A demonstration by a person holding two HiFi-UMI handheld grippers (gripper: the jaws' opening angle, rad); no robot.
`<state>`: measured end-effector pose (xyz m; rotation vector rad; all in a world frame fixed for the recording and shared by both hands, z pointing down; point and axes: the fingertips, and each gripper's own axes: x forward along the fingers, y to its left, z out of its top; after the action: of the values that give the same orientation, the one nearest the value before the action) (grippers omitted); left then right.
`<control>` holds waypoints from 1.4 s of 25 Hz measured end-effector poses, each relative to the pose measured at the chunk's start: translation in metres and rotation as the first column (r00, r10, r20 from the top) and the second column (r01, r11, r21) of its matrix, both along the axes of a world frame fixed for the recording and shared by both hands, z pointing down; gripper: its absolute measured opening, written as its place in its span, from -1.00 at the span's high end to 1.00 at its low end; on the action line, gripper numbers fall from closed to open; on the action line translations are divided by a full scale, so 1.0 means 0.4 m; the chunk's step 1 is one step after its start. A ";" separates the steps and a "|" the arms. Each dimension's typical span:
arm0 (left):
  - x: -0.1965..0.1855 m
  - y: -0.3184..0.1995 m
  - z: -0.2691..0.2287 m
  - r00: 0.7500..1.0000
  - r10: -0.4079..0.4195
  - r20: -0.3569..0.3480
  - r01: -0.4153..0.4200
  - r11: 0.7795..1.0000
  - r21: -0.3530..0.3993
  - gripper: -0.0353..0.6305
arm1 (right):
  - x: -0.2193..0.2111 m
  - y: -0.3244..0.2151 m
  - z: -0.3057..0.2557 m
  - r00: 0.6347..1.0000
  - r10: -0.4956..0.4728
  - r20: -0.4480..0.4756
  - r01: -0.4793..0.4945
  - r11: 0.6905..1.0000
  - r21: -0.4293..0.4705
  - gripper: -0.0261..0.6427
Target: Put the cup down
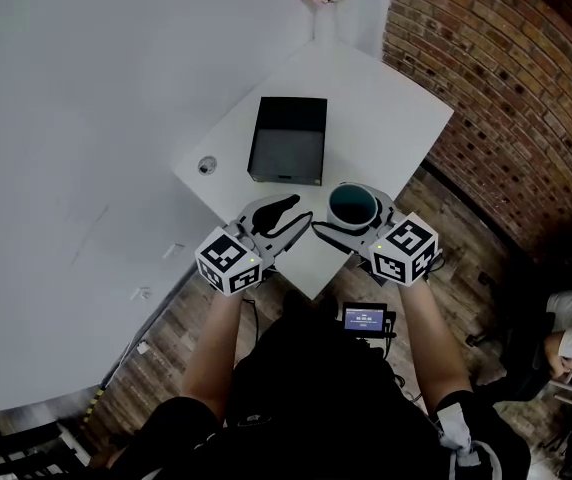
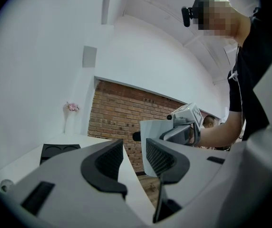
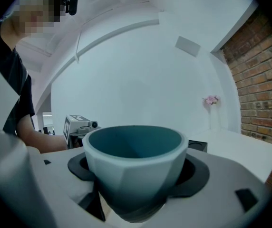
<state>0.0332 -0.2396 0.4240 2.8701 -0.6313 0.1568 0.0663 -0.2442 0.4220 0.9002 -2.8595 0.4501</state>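
Cup (image 3: 134, 151), pale outside and teal inside, is pinched upright between the spread jaws of my right hand-held gripper (image 1: 355, 214), whose black pads press on its opposite sides. It hangs at the near right edge of the white worktop (image 1: 386, 108), close to the near corner; I cannot tell whether its foot touches the surface.

That worktop is square and set cornerwise to me, between a white wall and a brick wall (image 1: 496, 78). A black tray (image 1: 288, 140) with two round hollows lies flat near its middle, well apart from the cup.

My left hand-held gripper (image 2: 129, 159) hovers over the near left edge, just beside the right one. Its jaws stand a little apart with nothing between them. Each hand-held gripper carries its marker cube (image 1: 229, 260) on the end toward me.

A slim white vase (image 1: 323, 13) with pink flowers stands at the far corner. A small round object (image 1: 207, 165), too small to make out, lies at the left corner.
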 end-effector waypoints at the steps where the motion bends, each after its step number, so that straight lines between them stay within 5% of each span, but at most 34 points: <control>1: 0.000 -0.001 0.002 1.000 0.006 -0.001 -0.006 1.000 -0.002 0.47 | -0.001 -0.001 0.001 1.000 0.006 -0.001 -0.006 1.000 -0.001 -0.28; 16: -0.005 -0.050 -0.004 0.998 0.059 -0.023 -0.060 0.998 -0.005 0.47 | -0.011 -0.046 -0.016 0.998 0.057 -0.014 -0.056 0.998 0.015 -0.28; 35: -0.027 -0.160 -0.010 0.999 0.026 -0.030 -0.026 1.000 0.000 0.47 | -0.019 -0.177 -0.020 0.999 0.035 -0.026 -0.035 0.999 0.027 -0.28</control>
<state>0.0222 -0.3036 0.4198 2.8749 -0.5886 0.1171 0.0588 -0.3150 0.4141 0.9546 -2.8365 0.4022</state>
